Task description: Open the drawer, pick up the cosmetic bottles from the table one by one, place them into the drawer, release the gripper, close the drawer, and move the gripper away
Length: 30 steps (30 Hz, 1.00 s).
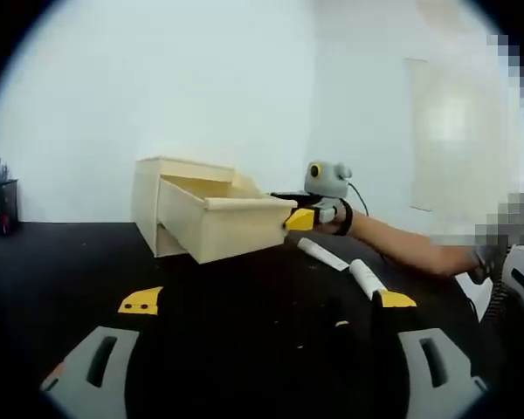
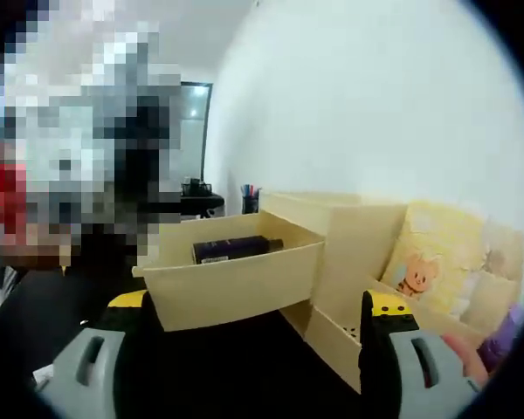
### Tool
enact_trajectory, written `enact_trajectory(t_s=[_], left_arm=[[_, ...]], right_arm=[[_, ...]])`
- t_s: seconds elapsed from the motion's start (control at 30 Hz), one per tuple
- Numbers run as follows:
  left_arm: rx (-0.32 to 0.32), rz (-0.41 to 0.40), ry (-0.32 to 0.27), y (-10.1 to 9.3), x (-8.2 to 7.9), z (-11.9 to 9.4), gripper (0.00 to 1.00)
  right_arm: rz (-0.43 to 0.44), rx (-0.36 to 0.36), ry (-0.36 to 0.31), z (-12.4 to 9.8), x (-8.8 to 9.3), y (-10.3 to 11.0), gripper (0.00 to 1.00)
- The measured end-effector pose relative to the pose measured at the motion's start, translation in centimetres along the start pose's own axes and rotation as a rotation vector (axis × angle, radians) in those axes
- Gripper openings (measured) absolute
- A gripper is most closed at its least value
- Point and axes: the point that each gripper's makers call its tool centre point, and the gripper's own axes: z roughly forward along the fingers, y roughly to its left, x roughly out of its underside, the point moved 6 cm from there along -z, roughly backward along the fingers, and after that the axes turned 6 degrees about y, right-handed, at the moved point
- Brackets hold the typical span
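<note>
A plain white wall stands behind a matte black bench (image 1: 61, 279), and on it sits my pale wooden drawer box (image 1: 170, 196), square-edged and smooth, with its upper drawer (image 1: 231, 225) pulled out. In the left gripper view my left tool (image 1: 266, 301) hangs low over the bare bench with its yellow-tipped jaws spread wide and nothing between them. Ahead of it two white cylindrical cosmetic bottles (image 1: 322, 254) lie on their sides on the bench, near the drawer's front corner, one closer to me than the other. My right tool (image 1: 299, 219) shows there too, at the drawer's front right corner, with my forearm behind it; whether it touches the wood I cannot tell. In the right gripper view the right tool (image 2: 262, 305) has its jaws spread wide on either side of the drawer's front panel (image 2: 236, 284), gripping nothing. Inside that drawer lies one dark, glossy bottle (image 2: 236, 249) on its side with a purple label. A black pen cup (image 1: 3, 205) stands at the far edge of the bench by the wall. A cartoon bear picture (image 2: 412, 272) marks the yellow side of the box.
</note>
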Motion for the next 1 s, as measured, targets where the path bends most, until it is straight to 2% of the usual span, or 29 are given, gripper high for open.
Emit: enact_trajectory(t_s=[0.3, 0.63, 1.0], left_arm=[[0.009, 0.01, 0.007, -0.2, 0.0, 0.2, 0.88], [0.012, 0.022, 0.022, -0.2, 0.2, 0.5, 0.88], [0.05, 0.054, 0.054, -1.0, 0.5, 1.1, 0.88]], right_arm=[[-0.038, 0.017, 0.028, 0.6, -0.7, -1.1, 0.93], [-0.015, -0.006, 0.011, 1.4, -0.6, -1.8, 0.93], [-0.011, -0.003, -0.012, 2.0, -0.8, -2.8, 0.93]])
